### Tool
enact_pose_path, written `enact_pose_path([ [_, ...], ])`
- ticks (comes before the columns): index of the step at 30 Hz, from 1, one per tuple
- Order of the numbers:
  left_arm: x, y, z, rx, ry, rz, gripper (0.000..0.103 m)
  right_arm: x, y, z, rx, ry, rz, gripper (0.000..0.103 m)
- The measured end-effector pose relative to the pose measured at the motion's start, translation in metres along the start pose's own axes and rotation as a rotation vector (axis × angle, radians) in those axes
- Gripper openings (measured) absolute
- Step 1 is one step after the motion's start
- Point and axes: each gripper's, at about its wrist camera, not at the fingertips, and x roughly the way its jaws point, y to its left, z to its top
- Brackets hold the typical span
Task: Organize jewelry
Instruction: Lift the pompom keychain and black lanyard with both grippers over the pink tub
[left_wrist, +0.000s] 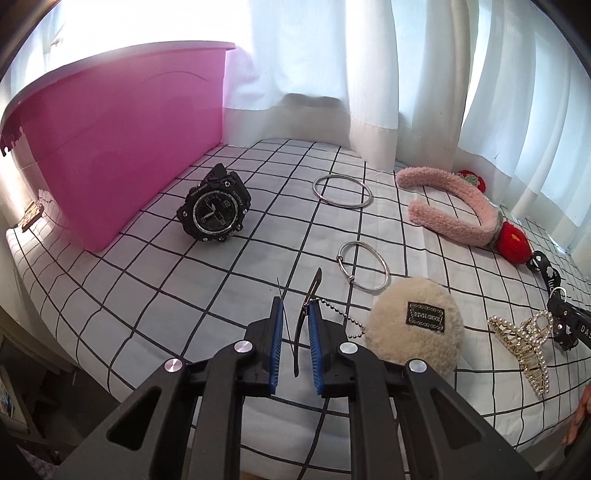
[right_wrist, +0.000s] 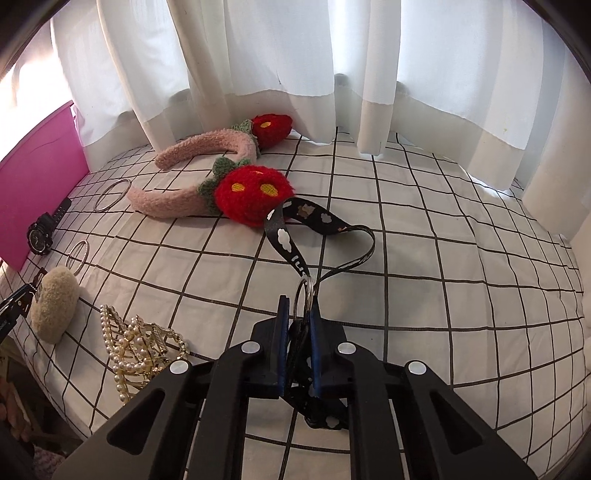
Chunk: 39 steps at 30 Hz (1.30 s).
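Black lanyard strap (right_wrist: 291, 243), cloud print, metal ring end: clamped in right gripper (right_wrist: 298, 310), remainder trailing ahead on the checked sheet (right_wrist: 443, 295). 
Dark hair clip (left_wrist: 308, 302): between the narrow jaws of left gripper (left_wrist: 295, 314), against the right pad. 
Cream plush keychain (left_wrist: 413, 328): just right of left gripper. 
Two silver bangles, black sport watch (left_wrist: 214, 208), pink bin (left_wrist: 110, 147): ahead. 
Pearl claw clip (right_wrist: 136, 343): left of right gripper.

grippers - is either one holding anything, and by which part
Left gripper: a dark hair clip, pinched around its middle. Right gripper: the black lanyard, held at its metal ring end.
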Motion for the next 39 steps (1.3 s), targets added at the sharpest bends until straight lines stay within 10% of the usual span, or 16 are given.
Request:
enact_pose_path([
  [39,-0.109,0.016,0.090,-0.036,-0.191,-0.056,0.014,-0.089,0.029,0.068,0.000,-0.169,0.141,0.010],
])
